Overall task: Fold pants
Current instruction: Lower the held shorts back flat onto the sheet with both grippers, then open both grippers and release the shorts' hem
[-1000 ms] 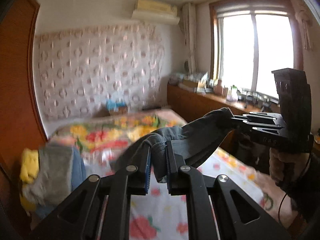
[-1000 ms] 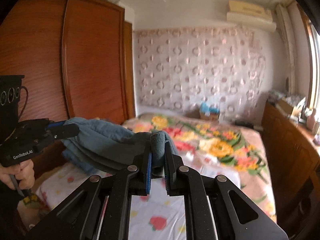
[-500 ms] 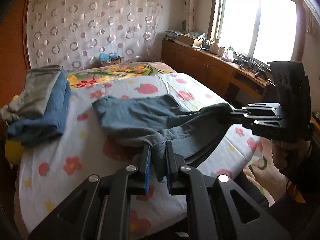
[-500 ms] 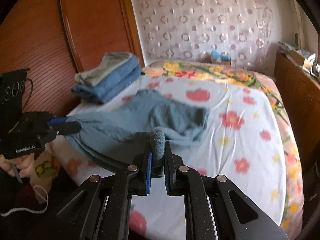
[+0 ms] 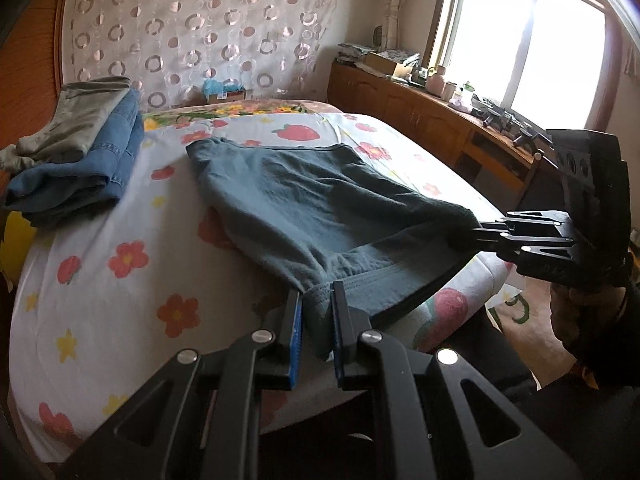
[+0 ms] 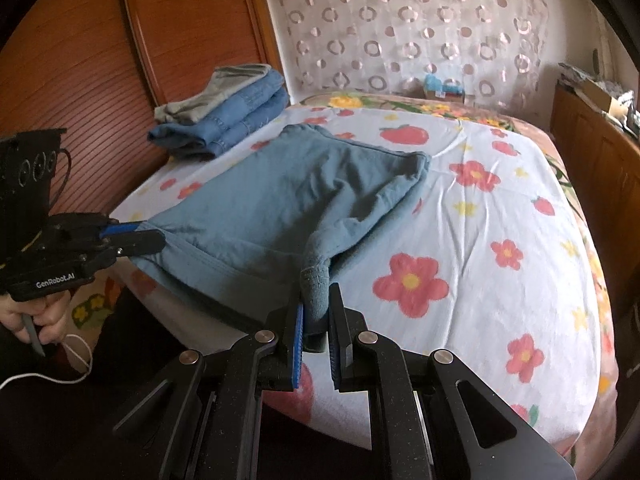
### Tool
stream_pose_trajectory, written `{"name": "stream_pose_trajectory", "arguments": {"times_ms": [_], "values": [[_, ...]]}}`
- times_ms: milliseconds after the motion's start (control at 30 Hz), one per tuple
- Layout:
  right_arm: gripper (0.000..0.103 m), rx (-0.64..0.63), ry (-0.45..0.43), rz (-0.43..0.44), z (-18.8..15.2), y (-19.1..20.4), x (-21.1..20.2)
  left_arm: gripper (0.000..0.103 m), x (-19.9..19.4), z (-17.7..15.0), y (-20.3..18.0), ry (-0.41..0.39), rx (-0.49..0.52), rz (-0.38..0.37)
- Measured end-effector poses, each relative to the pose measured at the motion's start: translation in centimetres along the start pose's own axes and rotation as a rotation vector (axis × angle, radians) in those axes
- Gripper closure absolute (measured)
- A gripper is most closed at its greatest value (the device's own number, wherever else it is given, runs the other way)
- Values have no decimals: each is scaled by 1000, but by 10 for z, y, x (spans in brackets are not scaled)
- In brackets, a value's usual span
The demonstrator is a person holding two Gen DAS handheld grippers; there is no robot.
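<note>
Grey-blue pants [image 5: 304,196] lie spread on the flowered bed sheet [image 5: 112,264], their far end flat and their near edge held at the bed's front edge. My left gripper [image 5: 317,312] is shut on the near left corner of the pants. My right gripper [image 6: 316,308] is shut on the near right corner [image 6: 316,280], bunched between its jaws. Each gripper shows in the other's view: the right gripper [image 5: 480,232] at the right, the left gripper [image 6: 152,240] at the left. The pants [image 6: 288,200] stretch taut between them.
A stack of folded jeans and grey clothes [image 5: 80,152] sits at the bed's far left, next to the wooden wardrobe [image 6: 180,40]. A wooden cabinet [image 5: 432,128] with clutter runs under the window at the right. A patterned curtain [image 6: 400,32] hangs behind the bed.
Both grippers have swung down from holding the pants up in the air. The pants now lie spread on the bed, pulled flat toward the front edge.
</note>
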State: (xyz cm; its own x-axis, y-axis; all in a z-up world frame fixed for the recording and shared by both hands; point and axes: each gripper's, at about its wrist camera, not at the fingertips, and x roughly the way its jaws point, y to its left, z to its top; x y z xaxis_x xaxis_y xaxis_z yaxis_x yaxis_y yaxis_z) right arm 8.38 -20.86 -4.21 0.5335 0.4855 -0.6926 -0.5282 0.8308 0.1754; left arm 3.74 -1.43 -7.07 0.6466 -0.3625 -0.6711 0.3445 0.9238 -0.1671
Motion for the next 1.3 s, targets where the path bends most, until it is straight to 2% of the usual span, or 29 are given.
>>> {"name": "stream_pose_trajectory", "arguments": {"times_ms": [400, 633, 733, 800, 900, 1133, 1300], "values": [[94, 33, 22, -2, -15, -3, 9, 91, 12, -14, 2, 46, -18, 2], [90, 56, 33, -17, -23, -5, 11, 84, 23, -24, 6, 75, -51, 16], [83, 51, 39, -37, -24, -4, 11, 81, 24, -25, 8, 72, -58, 17], [74, 50, 50, -54, -24, -4, 11, 77, 24, -26, 8, 69, -59, 20], [73, 49, 38, -53, -24, -5, 3, 74, 25, -27, 11, 64, -66, 19], [73, 30, -39, -77, 4, -20, -20, 74, 21, -23, 11, 36, -75, 12], [73, 7, -65, -57, 44, -41, -3, 74, 18, -19, 14, 8, -75, 24]]}}
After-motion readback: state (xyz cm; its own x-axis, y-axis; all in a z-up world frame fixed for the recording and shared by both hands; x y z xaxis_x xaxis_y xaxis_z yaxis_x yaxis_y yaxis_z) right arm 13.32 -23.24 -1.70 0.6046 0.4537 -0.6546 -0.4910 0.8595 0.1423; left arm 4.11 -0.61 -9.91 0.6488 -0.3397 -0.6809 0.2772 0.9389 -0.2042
